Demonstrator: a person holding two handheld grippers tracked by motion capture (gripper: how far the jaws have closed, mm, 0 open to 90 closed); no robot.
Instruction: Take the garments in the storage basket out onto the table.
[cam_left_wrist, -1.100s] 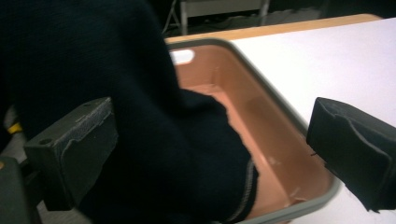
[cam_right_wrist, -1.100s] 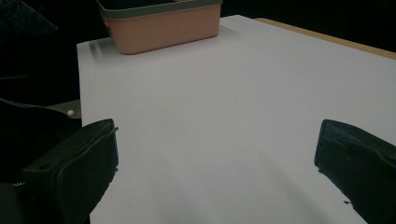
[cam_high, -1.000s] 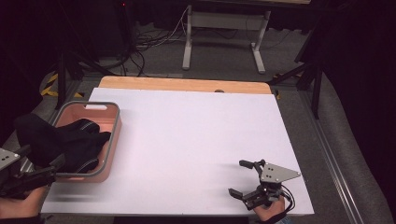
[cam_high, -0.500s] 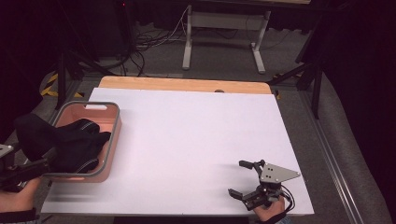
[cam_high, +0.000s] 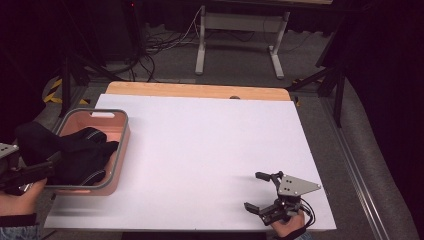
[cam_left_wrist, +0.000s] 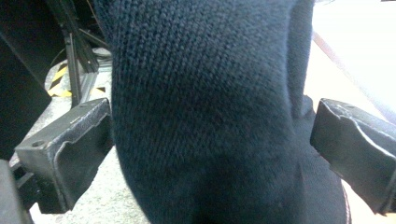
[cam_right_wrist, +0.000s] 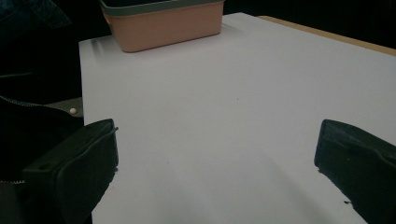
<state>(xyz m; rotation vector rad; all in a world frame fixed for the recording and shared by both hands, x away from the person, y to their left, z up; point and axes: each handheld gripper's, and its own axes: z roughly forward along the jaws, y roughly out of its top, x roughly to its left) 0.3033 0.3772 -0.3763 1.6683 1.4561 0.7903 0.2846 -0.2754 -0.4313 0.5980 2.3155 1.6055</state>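
1. Since the earlier frames, the left gripper (cam_high: 27, 172) has drawn back toward the near left corner, off the table's edge, and the dark knit garment (cam_high: 75, 152) has been pulled partly over the near left rim of the pink basket (cam_high: 117, 150). The right gripper (cam_high: 267, 192) has not shifted.

2. High view: the basket stands at the left edge of the white table (cam_high: 200, 150). The garment lies half inside it and half draped out over the left rim toward the person's left hand (cam_high: 20, 197). The direction of the drape suggests the cloth is being drawn out of the basket. The right gripper rests at the near right of the table, well apart from the basket, apparently parked until needed.

3. Left gripper view: the garment (cam_left_wrist: 205, 116) hangs between the two jaws, which stand wide on either side of the bunched knit. Whether they press on it firmly enough to pinch, I cannot tell.

4. Right gripper view: the jaws stand spread with only bare table (cam_right_wrist: 224, 116) between them, nothing held. The basket (cam_right_wrist: 163, 23) sits at the far edge.
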